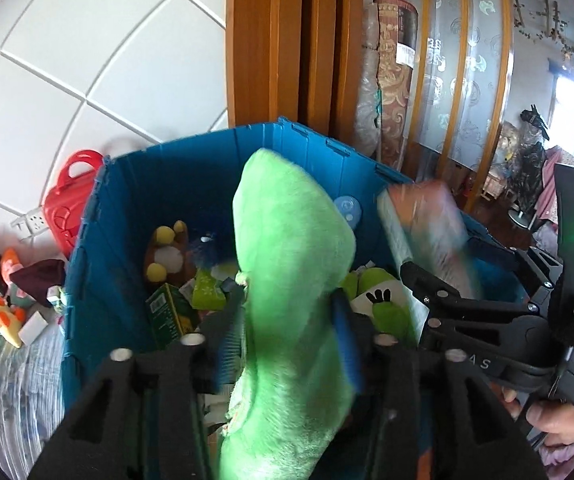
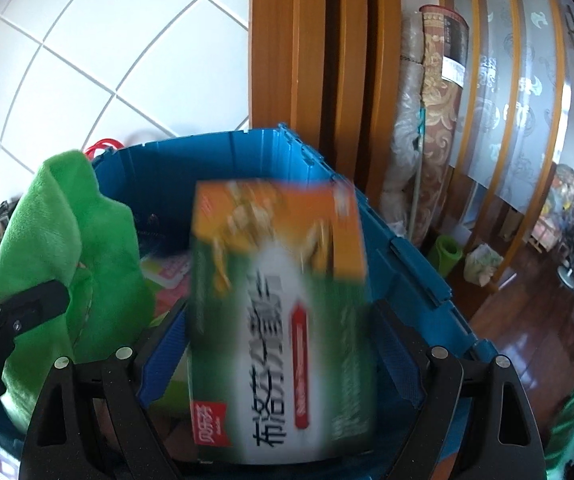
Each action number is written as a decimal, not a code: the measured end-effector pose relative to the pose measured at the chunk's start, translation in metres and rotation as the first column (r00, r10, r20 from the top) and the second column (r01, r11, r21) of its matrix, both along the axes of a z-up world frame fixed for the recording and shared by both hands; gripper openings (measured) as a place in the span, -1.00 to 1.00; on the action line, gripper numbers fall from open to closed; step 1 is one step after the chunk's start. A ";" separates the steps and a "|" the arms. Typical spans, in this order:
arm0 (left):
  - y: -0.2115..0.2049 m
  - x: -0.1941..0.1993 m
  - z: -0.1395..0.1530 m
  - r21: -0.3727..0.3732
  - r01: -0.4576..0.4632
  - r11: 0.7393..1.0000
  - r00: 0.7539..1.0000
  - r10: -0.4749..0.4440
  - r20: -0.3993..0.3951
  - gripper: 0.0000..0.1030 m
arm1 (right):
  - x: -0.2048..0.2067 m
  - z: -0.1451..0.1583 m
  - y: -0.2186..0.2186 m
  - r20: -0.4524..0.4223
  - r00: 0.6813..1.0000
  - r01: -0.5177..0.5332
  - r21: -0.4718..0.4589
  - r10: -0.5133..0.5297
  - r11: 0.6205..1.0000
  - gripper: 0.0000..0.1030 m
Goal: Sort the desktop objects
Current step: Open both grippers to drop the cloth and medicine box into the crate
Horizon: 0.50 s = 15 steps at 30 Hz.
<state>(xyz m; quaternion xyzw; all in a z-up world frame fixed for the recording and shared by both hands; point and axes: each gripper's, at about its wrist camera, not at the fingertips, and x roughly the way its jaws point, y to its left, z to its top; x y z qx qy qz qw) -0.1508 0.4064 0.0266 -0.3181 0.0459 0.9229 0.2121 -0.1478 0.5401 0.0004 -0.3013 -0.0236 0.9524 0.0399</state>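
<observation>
1. Left wrist view: my left hand-held gripper (image 1: 287, 320) is clamped on green plush toy (image 1: 291, 280), frame centre, above blue crate (image 1: 135, 208).
2. Right hand-held gripper (image 2: 279, 344) clamps blurred printed box (image 2: 279, 312), centre, over same crate.

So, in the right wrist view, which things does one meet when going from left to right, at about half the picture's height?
Green plush toy → orange and green printed cardboard box → right wall of the blue plastic crate → small light green roll on the floor → dark glossy wooden floor.
</observation>
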 end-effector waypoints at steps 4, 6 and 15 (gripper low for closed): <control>-0.014 0.013 0.008 0.020 -0.021 1.000 0.999 0.022 -0.044 0.27 | 0.006 0.005 -0.004 -0.020 1.000 -0.007 0.001 0.007 1.000 0.79; -0.022 0.019 0.012 0.033 -0.031 0.999 0.997 0.033 -0.068 0.28 | 0.011 0.007 -0.006 -0.034 0.999 -0.012 -0.003 0.012 1.000 0.81; -0.092 0.059 0.030 0.114 -0.132 0.985 0.975 0.150 -0.163 0.36 | 0.042 0.018 -0.042 -0.100 0.988 -0.124 -0.035 0.120 0.992 0.98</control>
